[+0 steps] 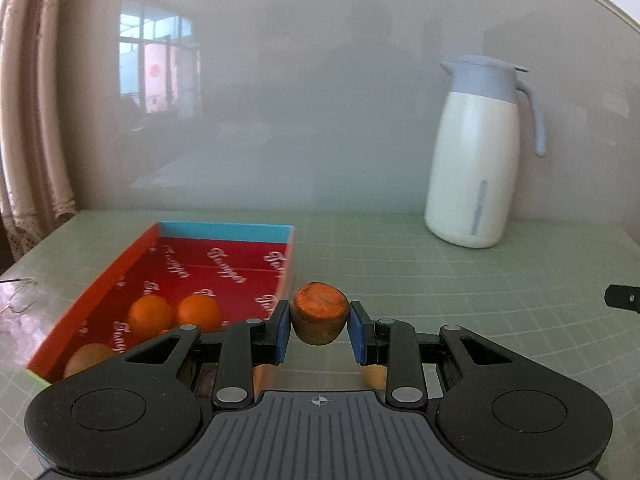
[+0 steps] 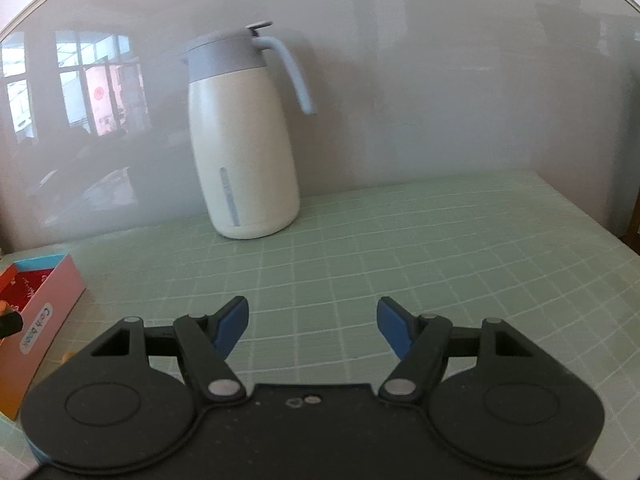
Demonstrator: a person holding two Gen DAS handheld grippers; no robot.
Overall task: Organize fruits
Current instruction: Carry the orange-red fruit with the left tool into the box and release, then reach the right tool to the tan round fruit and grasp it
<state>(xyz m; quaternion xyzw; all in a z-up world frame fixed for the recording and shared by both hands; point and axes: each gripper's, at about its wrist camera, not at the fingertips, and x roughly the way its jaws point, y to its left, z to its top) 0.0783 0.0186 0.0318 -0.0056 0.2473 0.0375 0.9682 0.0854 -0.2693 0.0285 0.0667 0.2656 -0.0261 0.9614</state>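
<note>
My left gripper [image 1: 320, 334] is shut on a stubby orange-brown fruit [image 1: 320, 306] with a flat orange top, held just above the green mat beside the right wall of a red box [image 1: 236, 264]. The box has a blue far wall and holds two oranges [image 1: 150, 316] [image 1: 199, 312] and a tan fruit [image 1: 86, 358] at its near left corner. In the right wrist view my right gripper [image 2: 312, 320] stands open over the mat with nothing between its blue pads. The box [image 2: 48, 300] shows there at the left edge with a pink outer wall.
A white jug [image 1: 476, 152] [image 2: 244, 148] with a grey-blue lid and handle stands at the back of the gridded green mat [image 2: 420, 248] against a glossy grey wall. A curtain [image 1: 28, 120] hangs at far left. A thin wire object [image 1: 16, 296] lies left of the box.
</note>
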